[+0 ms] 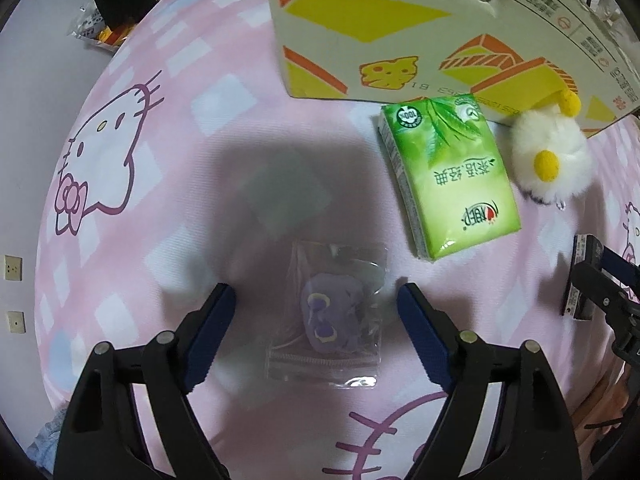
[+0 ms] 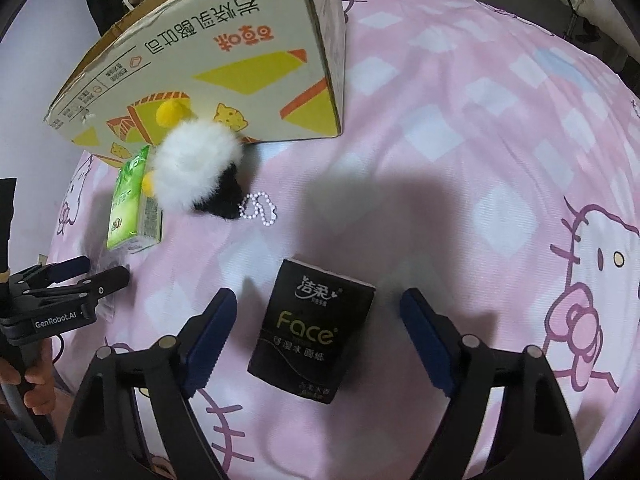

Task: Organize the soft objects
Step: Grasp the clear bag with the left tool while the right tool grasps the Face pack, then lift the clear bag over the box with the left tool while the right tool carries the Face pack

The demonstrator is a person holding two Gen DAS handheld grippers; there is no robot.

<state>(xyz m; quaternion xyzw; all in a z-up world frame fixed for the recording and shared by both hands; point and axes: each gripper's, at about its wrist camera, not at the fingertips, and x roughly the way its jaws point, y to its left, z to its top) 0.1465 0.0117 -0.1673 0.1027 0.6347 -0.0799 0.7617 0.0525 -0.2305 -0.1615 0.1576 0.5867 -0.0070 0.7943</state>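
Note:
In the left wrist view a clear plastic bag point(image 1: 362, 258) holding a small purple plush point(image 1: 332, 312) lies flat on the pink bedspread point(image 1: 168, 184). My left gripper point(image 1: 315, 288) points down over it, open, one blue pad on each side and neither touching the bag. In the right wrist view a black tissue pack point(image 2: 312, 328) lies between the blue pads of my right gripper point(image 2: 318, 294), which is open with gaps on both sides. A green tissue pack point(image 1: 452, 176) and a white fluffy plush with yellow pompoms point(image 1: 552, 160) lie against an open cardboard box point(image 1: 400, 20).
The cardboard box point(image 2: 224, 60) stands at the far side of the bed, with the white plush point(image 2: 192, 168) and its bead chain point(image 2: 260, 208) in front. A hand point(image 2: 24, 376) holds the left gripper's handle. Beyond the bed's left edge is a wall with sockets point(image 1: 13, 268).

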